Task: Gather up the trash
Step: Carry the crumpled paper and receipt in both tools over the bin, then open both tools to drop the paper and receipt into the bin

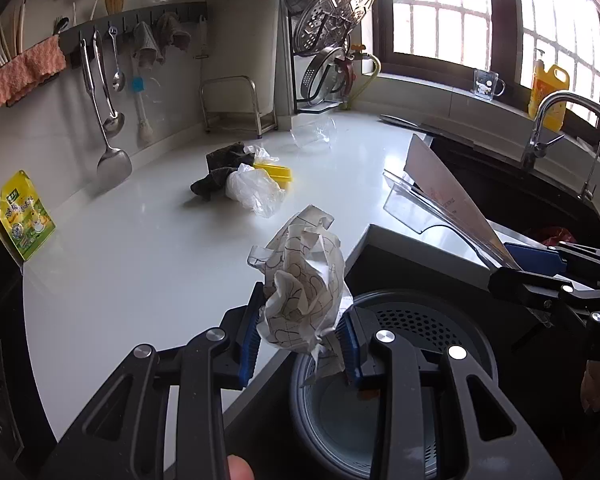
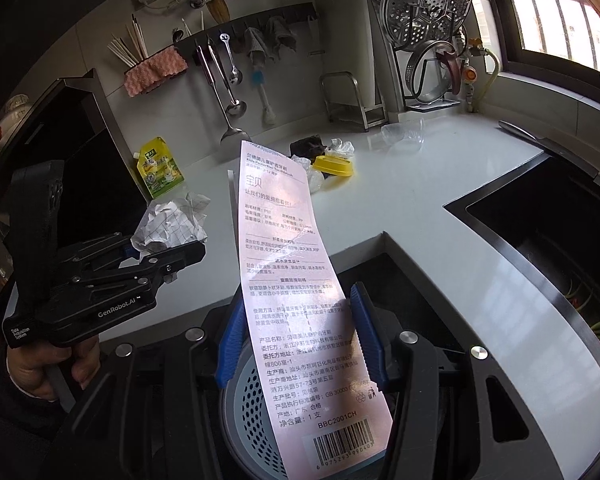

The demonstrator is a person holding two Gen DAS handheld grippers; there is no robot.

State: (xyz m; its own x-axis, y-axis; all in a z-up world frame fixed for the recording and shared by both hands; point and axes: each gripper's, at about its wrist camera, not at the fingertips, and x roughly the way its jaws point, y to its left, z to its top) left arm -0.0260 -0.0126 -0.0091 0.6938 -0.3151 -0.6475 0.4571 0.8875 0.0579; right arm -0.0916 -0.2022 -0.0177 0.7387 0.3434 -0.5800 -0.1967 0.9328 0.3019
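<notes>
My left gripper (image 1: 304,320) is shut on a crumpled ball of patterned white paper (image 1: 306,280), held above the rim of a round perforated grey bin (image 1: 420,320) sunk into the counter. From the right wrist view that left gripper (image 2: 164,248) and its paper (image 2: 172,220) sit to the left. My right gripper (image 2: 298,292) is shut on a long pink printed package card (image 2: 300,280) that stands upright over the bin (image 2: 252,412). In the left wrist view the right gripper (image 1: 512,268) holds this package (image 1: 440,184) by its lower end, clear plastic front showing.
On the white counter (image 1: 140,240) lie a black cloth (image 1: 216,176), clear plastic bags (image 1: 256,192), a yellow lid (image 1: 278,172) and a clear plastic cup (image 1: 316,136). A green pouch (image 1: 26,216) leans at the left. A dark sink (image 2: 540,240) and faucet (image 1: 548,120) are right.
</notes>
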